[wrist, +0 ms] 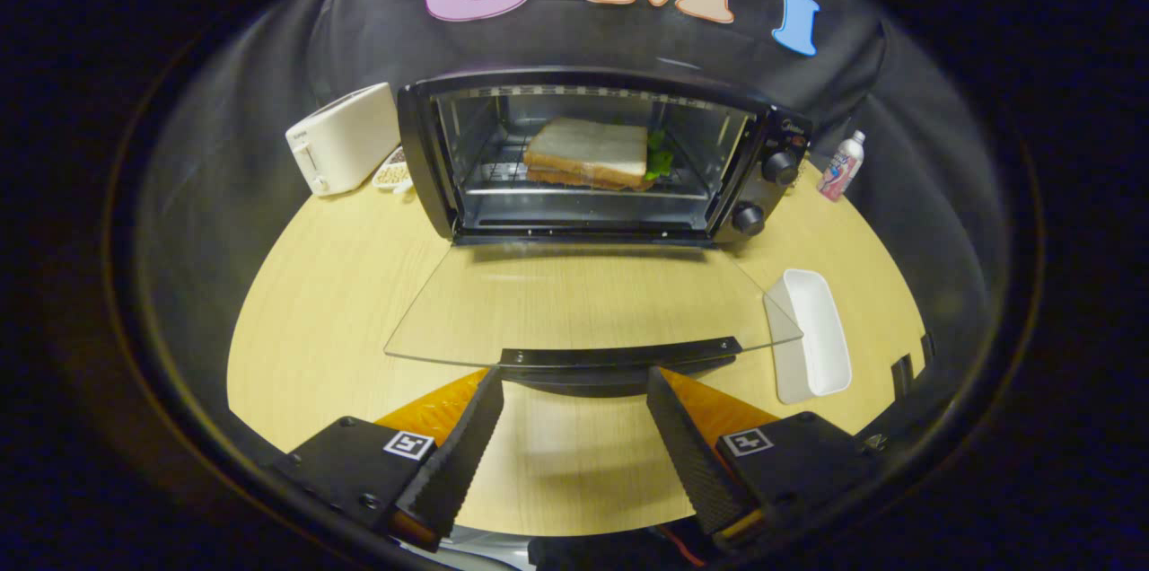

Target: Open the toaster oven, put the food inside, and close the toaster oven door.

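A black toaster oven (772, 167) stands at the back of the wooden table, its glass door (583, 302) folded down flat toward me. A sandwich (588, 153) with white bread and green lettuce lies on the wire rack inside. The door's black handle (619, 355) sits at the near edge of the glass. My gripper (574, 378) is open, its two fingertips just under and at either side of that handle, with nothing pressed between them.
A white toaster (341, 138) stands left of the oven, with a small dish of beans (393, 172) beside it. An empty white rectangular tray (812, 333) lies to the right of the door. A small bottle (842, 165) stands at the far right.
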`<act>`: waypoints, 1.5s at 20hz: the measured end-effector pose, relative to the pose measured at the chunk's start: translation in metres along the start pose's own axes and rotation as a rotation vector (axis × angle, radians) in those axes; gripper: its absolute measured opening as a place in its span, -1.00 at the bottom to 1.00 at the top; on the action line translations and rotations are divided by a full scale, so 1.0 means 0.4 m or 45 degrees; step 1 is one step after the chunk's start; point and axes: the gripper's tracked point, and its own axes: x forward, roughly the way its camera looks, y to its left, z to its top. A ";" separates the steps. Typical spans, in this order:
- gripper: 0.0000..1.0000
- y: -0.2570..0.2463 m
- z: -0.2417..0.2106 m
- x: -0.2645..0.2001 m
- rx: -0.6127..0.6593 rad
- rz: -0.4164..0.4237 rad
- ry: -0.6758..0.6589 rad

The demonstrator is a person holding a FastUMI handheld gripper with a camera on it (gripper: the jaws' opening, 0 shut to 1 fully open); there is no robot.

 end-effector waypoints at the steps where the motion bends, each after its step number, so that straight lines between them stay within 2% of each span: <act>1: 1.00 0.000 0.015 -0.005 0.009 0.000 -0.018; 21: 1.00 -0.003 0.260 -0.038 0.040 -0.066 -0.327; 30: 1.00 -0.006 0.423 -0.008 0.174 -0.042 -0.566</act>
